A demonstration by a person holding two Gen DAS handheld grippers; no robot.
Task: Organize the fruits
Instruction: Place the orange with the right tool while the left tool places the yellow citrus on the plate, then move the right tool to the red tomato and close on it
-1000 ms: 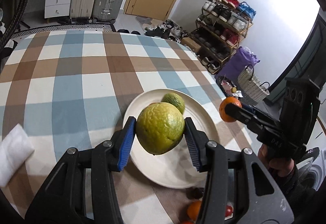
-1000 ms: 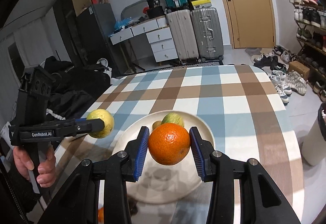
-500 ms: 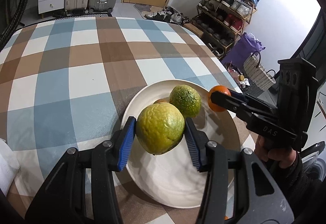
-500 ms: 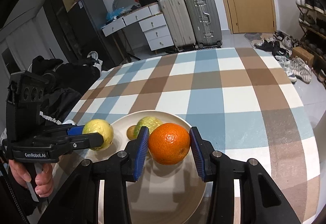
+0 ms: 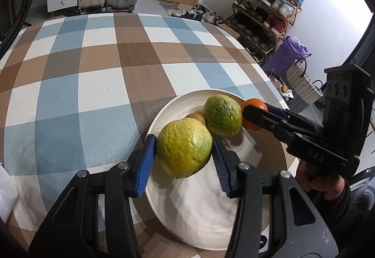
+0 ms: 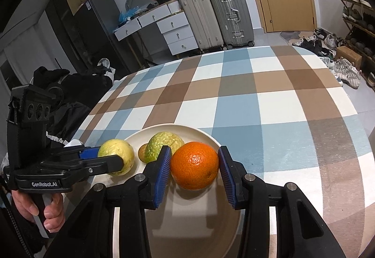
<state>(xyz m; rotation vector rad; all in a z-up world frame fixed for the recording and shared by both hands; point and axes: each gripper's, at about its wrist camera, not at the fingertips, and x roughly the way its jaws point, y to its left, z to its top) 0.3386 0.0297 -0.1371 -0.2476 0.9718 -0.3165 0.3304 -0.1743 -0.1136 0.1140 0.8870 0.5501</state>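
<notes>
Left gripper (image 5: 184, 154) clamping yellow-green citrus (image 5: 184, 150), right gripper (image 6: 194, 165) clamping orange (image 6: 194, 165), green citrus (image 5: 222, 115) between, over plate (image 5: 199, 211)

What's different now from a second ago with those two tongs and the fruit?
Both tongs came down and in over the white plate. The left tongs brought the yellow-green fruit low beside the green fruit on the plate; the right tongs brought the orange over it. Nothing was let go: both grips are unchanged, and the green fruit and small brown fruit stayed put.
</notes>
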